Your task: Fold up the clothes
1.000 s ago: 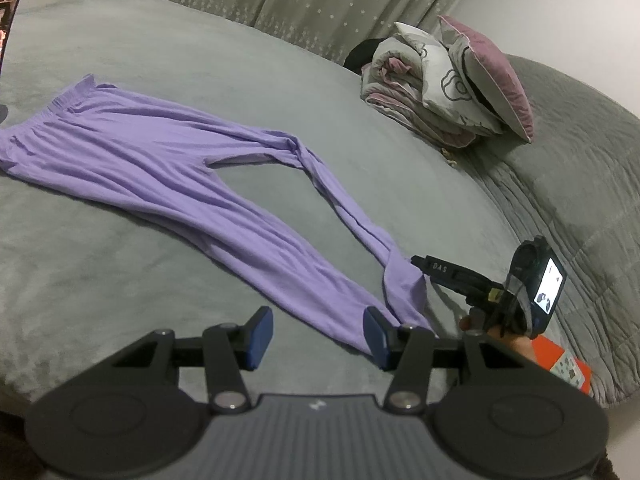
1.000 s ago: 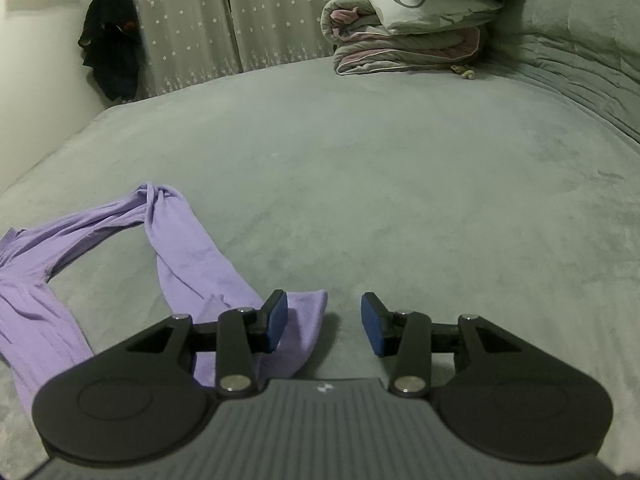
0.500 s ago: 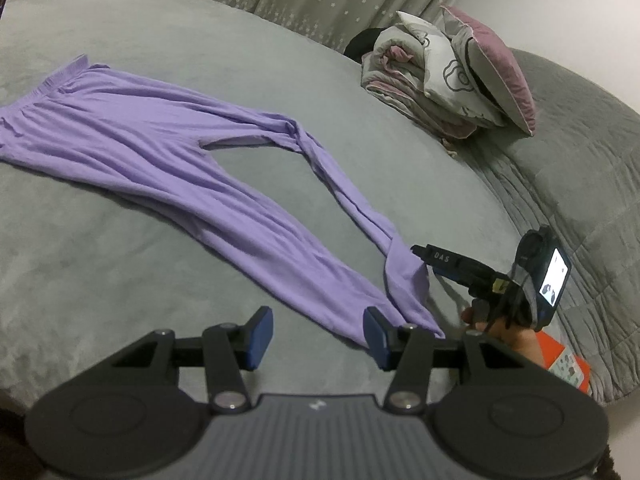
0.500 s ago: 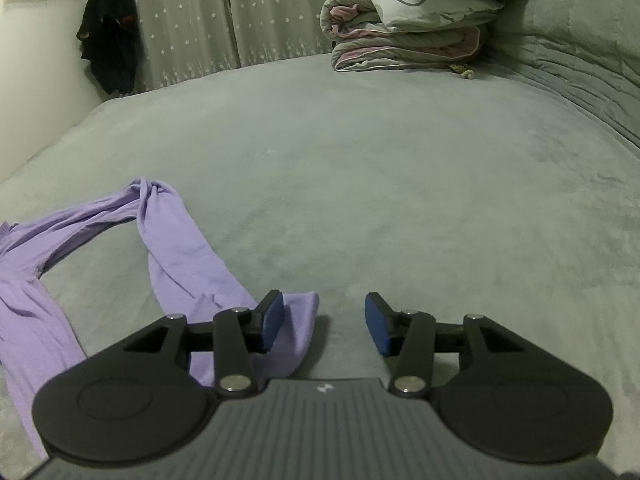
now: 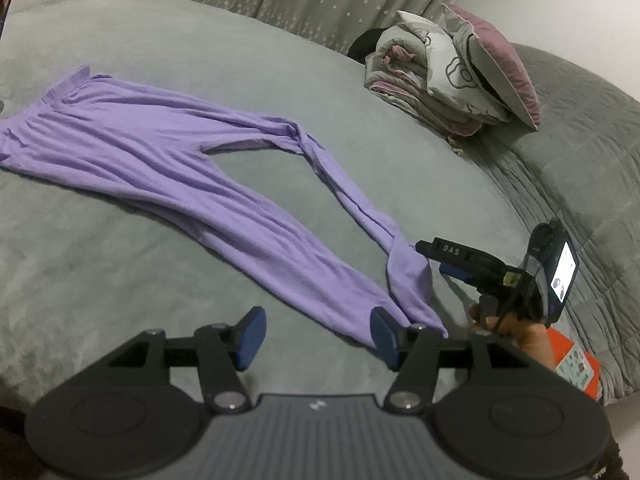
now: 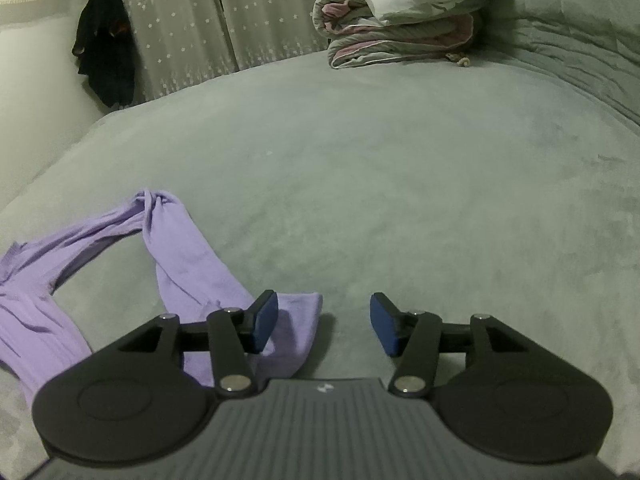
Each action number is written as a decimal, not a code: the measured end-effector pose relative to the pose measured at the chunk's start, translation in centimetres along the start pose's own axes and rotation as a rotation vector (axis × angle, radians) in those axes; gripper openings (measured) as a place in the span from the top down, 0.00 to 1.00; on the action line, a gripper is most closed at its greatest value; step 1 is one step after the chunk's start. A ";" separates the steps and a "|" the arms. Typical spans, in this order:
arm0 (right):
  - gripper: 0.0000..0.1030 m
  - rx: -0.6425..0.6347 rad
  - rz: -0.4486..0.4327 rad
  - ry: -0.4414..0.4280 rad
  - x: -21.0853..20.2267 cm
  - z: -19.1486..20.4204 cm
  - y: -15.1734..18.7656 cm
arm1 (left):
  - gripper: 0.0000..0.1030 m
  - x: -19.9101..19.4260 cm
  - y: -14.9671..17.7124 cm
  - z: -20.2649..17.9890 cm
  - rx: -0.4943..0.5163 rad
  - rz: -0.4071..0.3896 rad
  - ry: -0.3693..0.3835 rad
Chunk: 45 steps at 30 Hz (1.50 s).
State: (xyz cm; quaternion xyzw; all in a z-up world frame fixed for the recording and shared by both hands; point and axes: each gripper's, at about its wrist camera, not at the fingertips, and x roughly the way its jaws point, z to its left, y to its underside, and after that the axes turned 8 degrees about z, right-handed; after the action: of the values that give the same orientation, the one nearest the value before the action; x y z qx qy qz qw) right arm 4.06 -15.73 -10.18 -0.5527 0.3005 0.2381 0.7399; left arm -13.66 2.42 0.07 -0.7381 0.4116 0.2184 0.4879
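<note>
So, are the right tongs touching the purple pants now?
Cannot tell. In the right wrist view the right tongs stand open over the purple pants cuff; no gap or contact shows plainly.

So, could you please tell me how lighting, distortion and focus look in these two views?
Left wrist view: dim, even light, fisheye bending the grey bed, purple trousers fairly sharp. Right wrist view: equally dim, greenish cast, dark corners, soft shadow beside the trouser cuff.
</note>
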 end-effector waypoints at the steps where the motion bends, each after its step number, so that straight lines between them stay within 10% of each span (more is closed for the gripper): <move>1: 0.45 0.007 0.002 -0.007 -0.1 -0.1 0.0 | 0.42 0.1 0.0 -0.1 0.004 0.001 -0.001; 9: 0.41 0.025 0.012 -0.035 -0.3 -0.5 0.0 | 0.36 0.9 0.4 -0.8 0.072 0.010 -0.012; 26: 0.45 0.267 0.108 -0.268 0.0 -2.7 -1.4 | 0.35 11.2 -4.6 -3.7 0.556 0.051 0.007; 31: 0.65 0.179 0.080 -0.137 -0.3 -1.5 -1.5 | 0.36 13.6 -5.0 -4.3 0.522 0.108 0.016; 34: 0.97 0.108 0.087 -0.073 -0.3 -0.9 -1.4 | 0.35 13.7 -5.4 -5.4 0.590 0.121 0.110; 45: 0.98 0.196 -0.175 0.146 -1.6 -4.6 -4.3 | 0.35 14.0 -6.2 -3.6 0.477 0.126 0.078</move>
State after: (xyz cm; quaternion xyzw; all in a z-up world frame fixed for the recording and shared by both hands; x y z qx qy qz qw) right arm 5.01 -21.35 -7.08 -0.5178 0.3261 0.1013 0.7844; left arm -0.97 -5.17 -5.21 -0.5827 0.5153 0.1165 0.6175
